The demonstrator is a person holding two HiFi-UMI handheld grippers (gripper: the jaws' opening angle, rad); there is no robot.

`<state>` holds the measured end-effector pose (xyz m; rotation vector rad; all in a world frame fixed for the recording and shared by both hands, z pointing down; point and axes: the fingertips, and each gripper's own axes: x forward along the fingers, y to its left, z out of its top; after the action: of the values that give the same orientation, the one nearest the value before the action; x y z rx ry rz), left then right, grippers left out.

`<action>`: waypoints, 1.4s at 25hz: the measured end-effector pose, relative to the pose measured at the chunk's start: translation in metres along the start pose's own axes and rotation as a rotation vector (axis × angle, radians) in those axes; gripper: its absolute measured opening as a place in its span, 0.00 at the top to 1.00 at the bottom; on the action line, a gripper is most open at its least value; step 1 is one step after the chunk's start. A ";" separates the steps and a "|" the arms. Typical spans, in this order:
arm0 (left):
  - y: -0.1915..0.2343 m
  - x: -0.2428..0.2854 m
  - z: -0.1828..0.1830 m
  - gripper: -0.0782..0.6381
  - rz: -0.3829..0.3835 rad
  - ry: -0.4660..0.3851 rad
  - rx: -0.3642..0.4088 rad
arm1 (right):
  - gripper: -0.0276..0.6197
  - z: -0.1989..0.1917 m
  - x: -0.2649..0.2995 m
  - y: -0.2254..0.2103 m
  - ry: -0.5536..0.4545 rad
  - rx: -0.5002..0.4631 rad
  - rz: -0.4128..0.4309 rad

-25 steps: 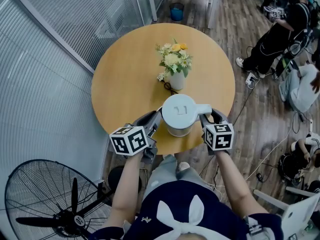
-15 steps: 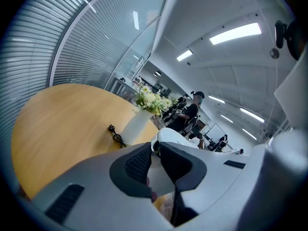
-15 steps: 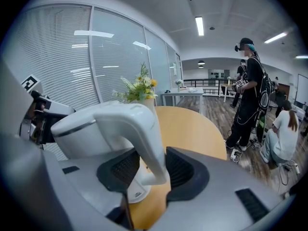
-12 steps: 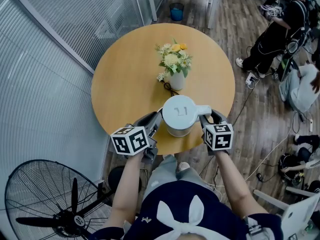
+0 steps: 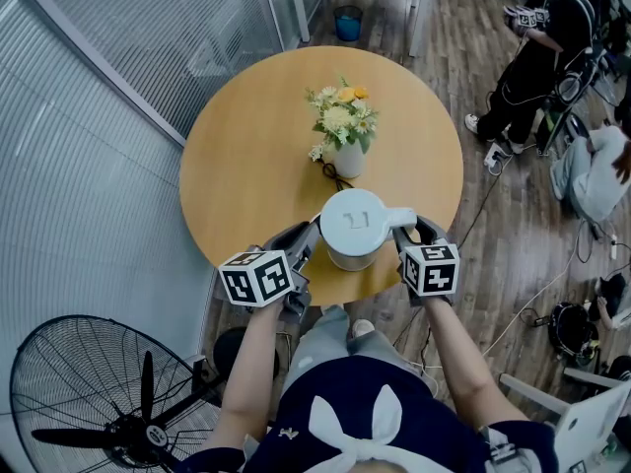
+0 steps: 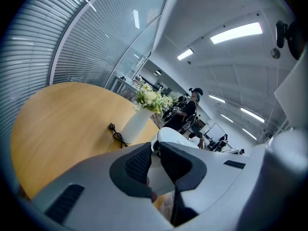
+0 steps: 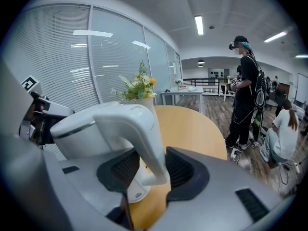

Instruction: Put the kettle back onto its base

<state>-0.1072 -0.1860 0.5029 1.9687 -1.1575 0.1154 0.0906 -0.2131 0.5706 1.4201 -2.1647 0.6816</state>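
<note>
Round table (image 5: 237, 156) seen from above, with both gripper views. The white kettle (image 5: 355, 223) stands at the near edge of the surface, upright, lid on, handle (image 7: 144, 138) to the right. Under it, the right gripper view shows a white base (image 7: 137, 194) on the surface, the kettle resting on it.

The right gripper (image 5: 409, 233) reaches in from the near right. Its jaws are fairly wide and clamp the handle, with a dark pad against each side of it just above its lower end.

The left gripper (image 5: 304, 244) meets the kettle's left side, opposite the handle. Its jaws are drawn nearly together, and a thin strip of the kettle's white wall fills the gap between the pads (image 6: 139, 162), so they appear to pinch the kettle there.

A white vase (image 5: 347, 159) of flowers (image 5: 342, 114) stands near the centre of the surface, just behind the kettle and apart from it. A black cord (image 5: 330, 172) lies coiled at the vase's left foot.

On the floor, a black fan (image 5: 99, 402) stands off the near left edge. A person in black (image 5: 537, 67) stands beyond the far right edge.
</note>
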 end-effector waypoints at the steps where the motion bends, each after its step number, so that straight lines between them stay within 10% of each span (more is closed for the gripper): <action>1: 0.000 0.000 0.000 0.78 0.001 0.000 0.000 | 0.69 0.000 0.000 0.000 0.000 0.000 0.000; 35: 0.007 -0.006 -0.015 0.79 0.026 -0.003 -0.011 | 0.68 -0.011 -0.002 0.006 0.012 -0.029 -0.001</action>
<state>-0.1111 -0.1728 0.5141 1.9452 -1.1836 0.1197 0.0872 -0.2027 0.5772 1.3994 -2.1554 0.6544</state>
